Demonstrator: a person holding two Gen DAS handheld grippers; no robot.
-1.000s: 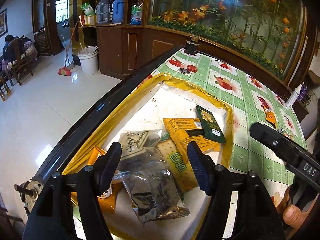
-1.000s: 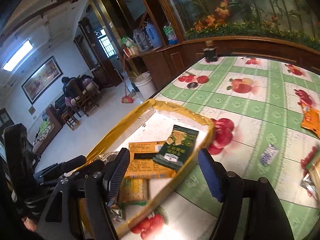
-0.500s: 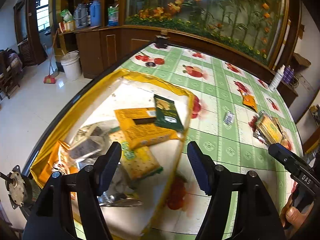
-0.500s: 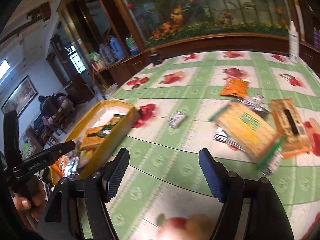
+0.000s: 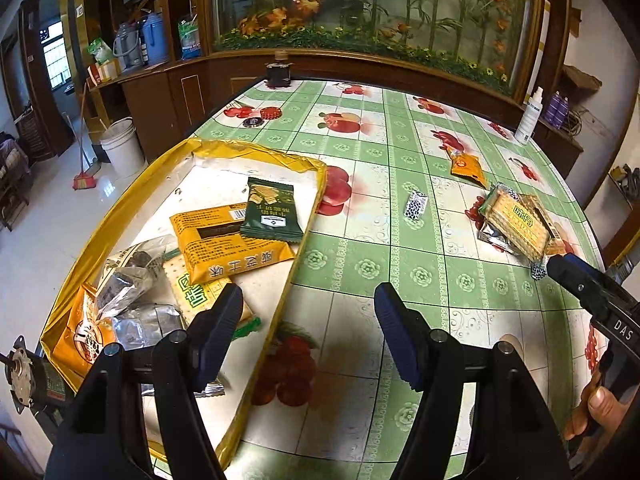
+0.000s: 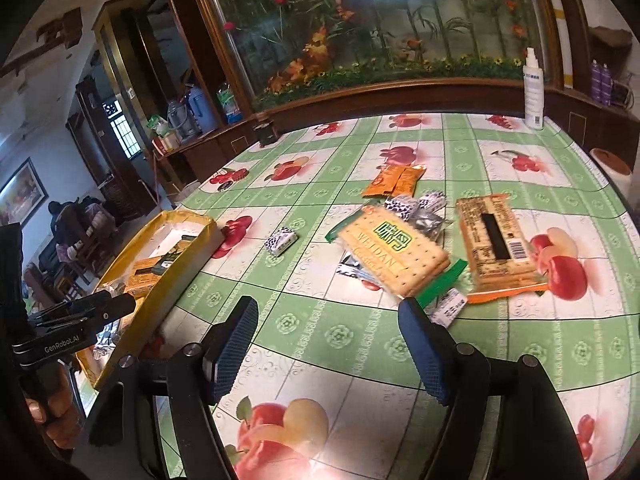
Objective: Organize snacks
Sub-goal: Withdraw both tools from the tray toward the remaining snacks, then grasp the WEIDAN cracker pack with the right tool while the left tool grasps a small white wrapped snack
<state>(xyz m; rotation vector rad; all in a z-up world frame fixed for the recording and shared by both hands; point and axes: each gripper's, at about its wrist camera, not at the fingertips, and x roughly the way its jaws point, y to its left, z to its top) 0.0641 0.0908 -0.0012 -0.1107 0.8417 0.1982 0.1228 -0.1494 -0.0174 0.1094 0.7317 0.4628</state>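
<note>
Currently both tools are empty. Left hand-held gripper [image 5: 308, 320]: jaws spread wide, nothing between them, hovering over the right-hand rim of the yellow tray [image 5: 308, 216] and the table [image 5: 360, 268] beside it. Tray contents: dark green packet [image 5: 272, 208] lying partly on an orange packet [image 5: 228, 244], a cracker pack [image 5: 200, 292] under that, silver wrappers [image 5: 136, 304] and an orange bag [image 5: 84, 340] at the near end. Right hand-held gripper [image 6: 326, 344]: jaws likewise spread, holding nothing, above the green checked cloth. Just beyond its right finger lies a pile of loose snacks: large cracker pack [image 6: 394, 252] tilted on top of silver wrappers [image 6: 428, 222], orange biscuit pack [image 6: 496, 248] beside it to the right, two orange sachets [image 6: 394, 180] further back. Small black-and-white sweet [image 6: 281, 240] sits alone between pile and tray. White spray bottle [image 6: 534, 88] stands upright at the far edge of the table.
</note>
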